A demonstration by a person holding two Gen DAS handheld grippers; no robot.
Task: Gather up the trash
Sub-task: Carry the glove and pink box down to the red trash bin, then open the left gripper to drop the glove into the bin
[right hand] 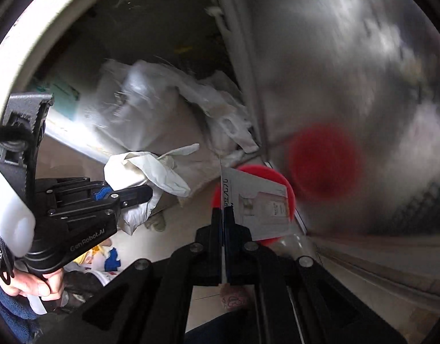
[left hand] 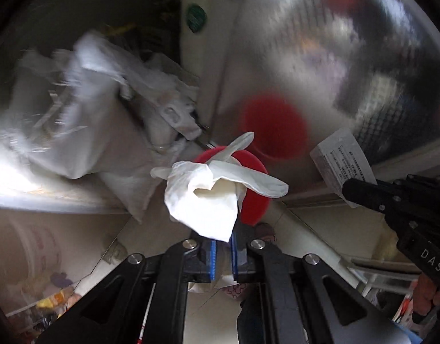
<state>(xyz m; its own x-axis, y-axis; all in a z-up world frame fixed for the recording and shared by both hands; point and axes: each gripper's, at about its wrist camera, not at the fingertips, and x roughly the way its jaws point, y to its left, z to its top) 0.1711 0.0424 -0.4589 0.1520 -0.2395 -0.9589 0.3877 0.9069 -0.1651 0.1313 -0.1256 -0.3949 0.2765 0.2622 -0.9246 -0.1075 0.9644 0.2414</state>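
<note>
My left gripper [left hand: 223, 243] is shut on a crumpled white tissue [left hand: 208, 192] and holds it in the air; it also shows in the right wrist view [right hand: 145, 193] with the tissue [right hand: 139, 169]. My right gripper [right hand: 223, 215] is shut on a flat white printed card [right hand: 263, 203]; it also shows in the left wrist view [left hand: 352, 192] holding the card [left hand: 340, 160]. A red round lid [left hand: 254, 200] lies behind both held things, also seen in the right wrist view [right hand: 260, 172].
A heap of white bags [left hand: 105, 120] lies against a pale wall corner. A shiny metal surface [left hand: 320, 57] on the right mirrors the red lid. Tiled floor [left hand: 202, 301] lies below, with colourful litter [left hand: 53, 301] at the lower left.
</note>
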